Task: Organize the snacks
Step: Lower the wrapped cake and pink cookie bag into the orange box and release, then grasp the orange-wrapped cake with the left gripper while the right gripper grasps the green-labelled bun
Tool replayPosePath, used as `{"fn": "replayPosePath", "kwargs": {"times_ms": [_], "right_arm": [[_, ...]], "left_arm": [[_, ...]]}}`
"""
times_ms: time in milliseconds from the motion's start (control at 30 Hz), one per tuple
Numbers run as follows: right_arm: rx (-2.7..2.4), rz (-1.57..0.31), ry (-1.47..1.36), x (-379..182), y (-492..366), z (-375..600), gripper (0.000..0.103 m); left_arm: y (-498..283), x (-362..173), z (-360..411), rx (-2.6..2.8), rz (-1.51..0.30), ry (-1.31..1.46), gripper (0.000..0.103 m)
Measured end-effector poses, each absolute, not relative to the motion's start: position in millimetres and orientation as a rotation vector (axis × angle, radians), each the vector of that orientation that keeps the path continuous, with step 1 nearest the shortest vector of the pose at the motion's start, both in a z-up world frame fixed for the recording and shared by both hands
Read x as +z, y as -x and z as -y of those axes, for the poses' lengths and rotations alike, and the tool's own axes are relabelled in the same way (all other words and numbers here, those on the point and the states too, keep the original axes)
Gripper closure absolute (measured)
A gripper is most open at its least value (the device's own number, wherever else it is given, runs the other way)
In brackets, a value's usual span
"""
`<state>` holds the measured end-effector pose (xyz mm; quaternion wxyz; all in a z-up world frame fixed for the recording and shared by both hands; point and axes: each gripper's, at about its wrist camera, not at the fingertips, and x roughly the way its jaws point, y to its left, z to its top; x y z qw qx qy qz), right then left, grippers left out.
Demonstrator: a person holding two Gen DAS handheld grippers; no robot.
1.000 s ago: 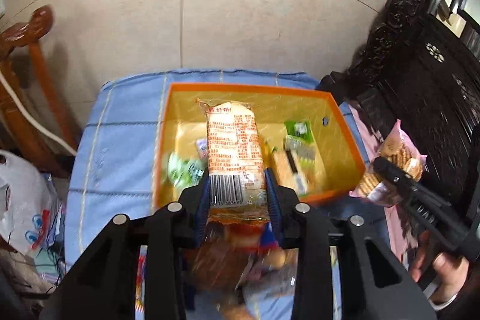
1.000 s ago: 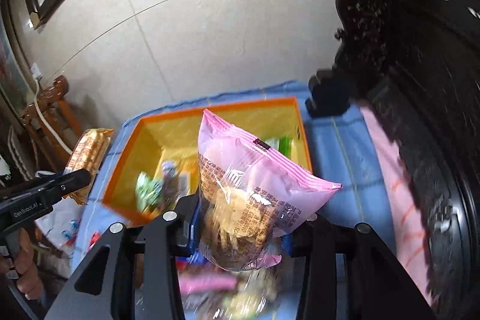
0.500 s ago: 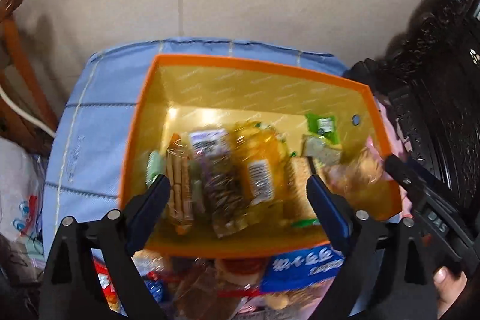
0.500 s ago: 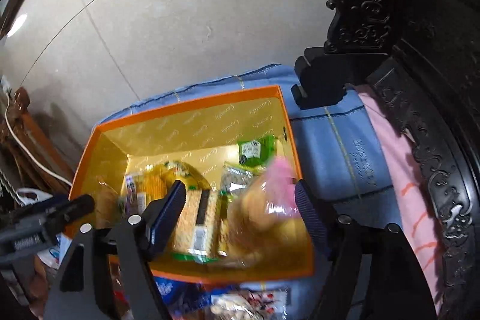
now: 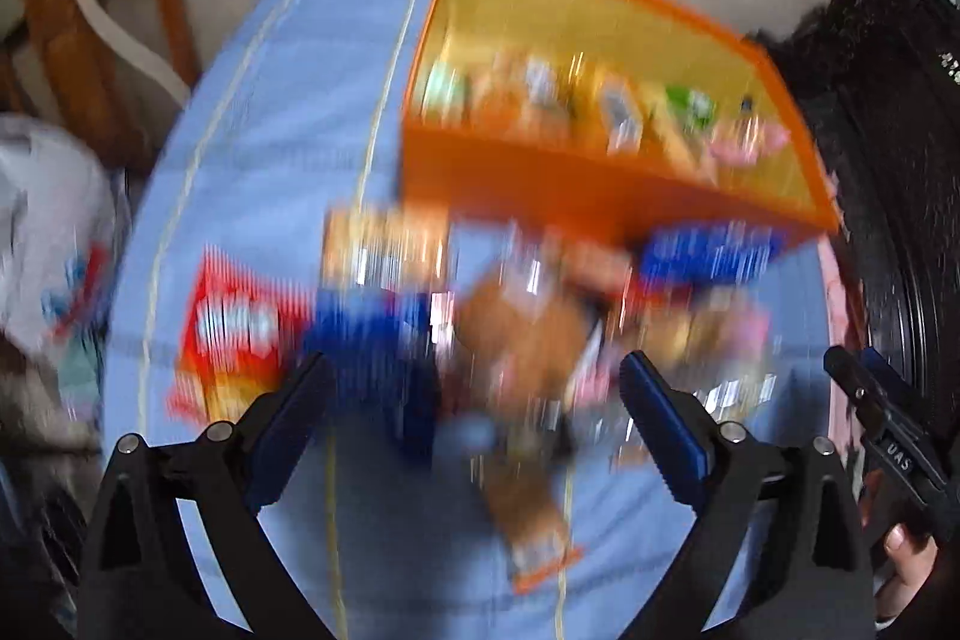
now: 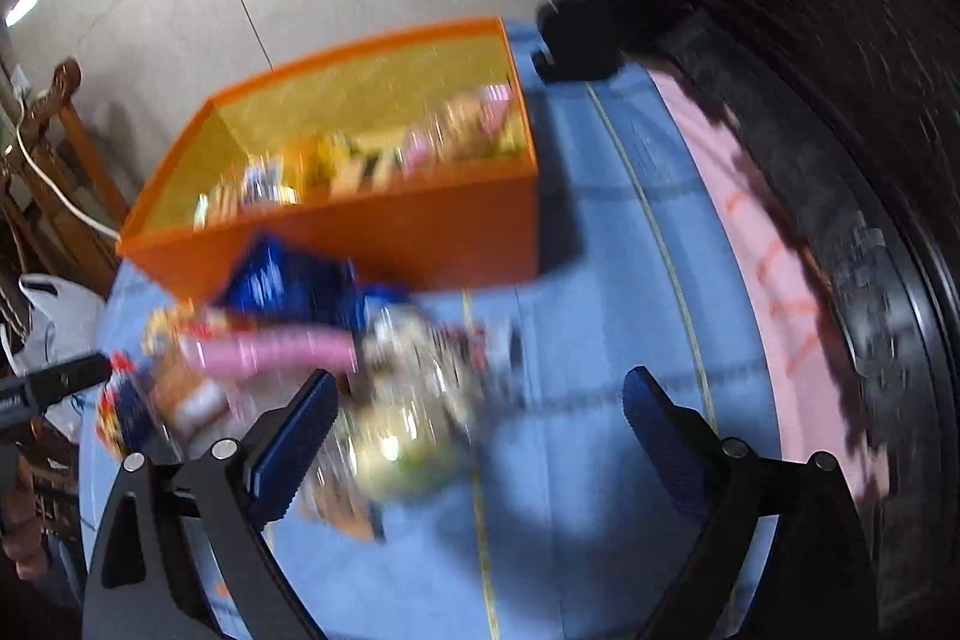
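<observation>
- Both grippers are now sitting back from the orange box [image 5: 606, 184], over the loose pile; half a second ago they were hovering over its inside, and one second ago each was holding a packet.
- Left gripper [image 5: 474, 388] is standing wide apart with nothing between its blue pads [image 5: 657, 424].
- Right gripper [image 6: 474, 400] is also standing wide apart and is holding nothing.
- Snacks are lying in two places: some are inside the box at the far side, and a pile [image 5: 522, 340] is lying on the blue cloth [image 5: 270, 112] just near of the box.
- In the pile, a red packet [image 5: 234, 334] is lying at the left and a brown packet [image 5: 528, 358] is lying between the left gripper's fingers, but lower, on the cloth.
- In the right view, a pink packet [image 6: 270, 349] and a blue packet [image 6: 288, 280] are lying close to the box's near wall.
- Both views are blurring strongly, so I cannot tell labels.
- Dark carved furniture [image 6: 810, 70] is standing at the right.
</observation>
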<state>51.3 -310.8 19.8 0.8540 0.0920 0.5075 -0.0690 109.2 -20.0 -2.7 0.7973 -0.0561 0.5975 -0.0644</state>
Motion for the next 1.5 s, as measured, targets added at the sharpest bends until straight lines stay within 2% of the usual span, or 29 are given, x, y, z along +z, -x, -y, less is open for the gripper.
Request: {"fn": "replayPosePath", "kwargs": {"times_ms": [233, 400, 667, 700, 800, 867, 900, 1033, 1167, 1300, 1367, 1433, 1500], "right_arm": [[-0.148, -1.170, -0.268, -13, -2, 300, 0.007], [-0.104, -1.195, -0.274, -19, 10, 285, 0.007], [-0.134, -1.212, -0.282, -21, 25, 294, 0.007], [-0.142, -1.217, -0.286, -22, 26, 296, 0.007], [-0.149, -1.220, -0.282, -22, 26, 298, 0.007], [-0.143, -1.221, -0.271, -22, 24, 296, 0.007], [-0.139, -1.220, -0.266, -21, 23, 295, 0.007], [-0.114, -1.192, -0.184, -19, 14, 287, 0.007], [-0.039, -1.189, 0.056, -25, -2, 262, 0.007], [-0.011, -1.180, 0.113, -38, -17, 253, 0.007], [0.002, -1.168, 0.077, -45, -27, 257, 0.010], [0.026, -1.186, 0.004, -52, -39, 262, 0.035], [0.032, -1.236, -0.075, -64, -51, 269, 0.039]], "left_arm": [[-53, -64, 21, -0.079, -1.491, 0.131, 0.010], [-43, -73, 49, -0.063, -1.487, 0.027, 0.010], [-48, -108, 64, 0.027, -1.588, 0.062, 0.011], [-47, -114, 64, 0.040, -1.604, 0.063, 0.013], [-46, -116, 58, 0.054, -1.603, 0.071, 0.034], [-47, -112, 54, 0.052, -1.594, 0.040, 0.058], [-47, -111, 51, 0.032, -1.591, 0.028, 0.062], [-43, -107, 33, -0.003, -1.592, 0.013, 0.067], [-37, -105, 4, 0.005, -1.582, 0.038, 0.067], [-35, -112, -12, 0.021, -1.596, 0.075, 0.067], [-30, -112, -16, 0.015, -1.593, 0.084, 0.067], [-28, -112, -18, 0.014, -1.594, 0.082, 0.067], [-33, -111, -14, 0.014, -1.596, 0.075, 0.067]]}}
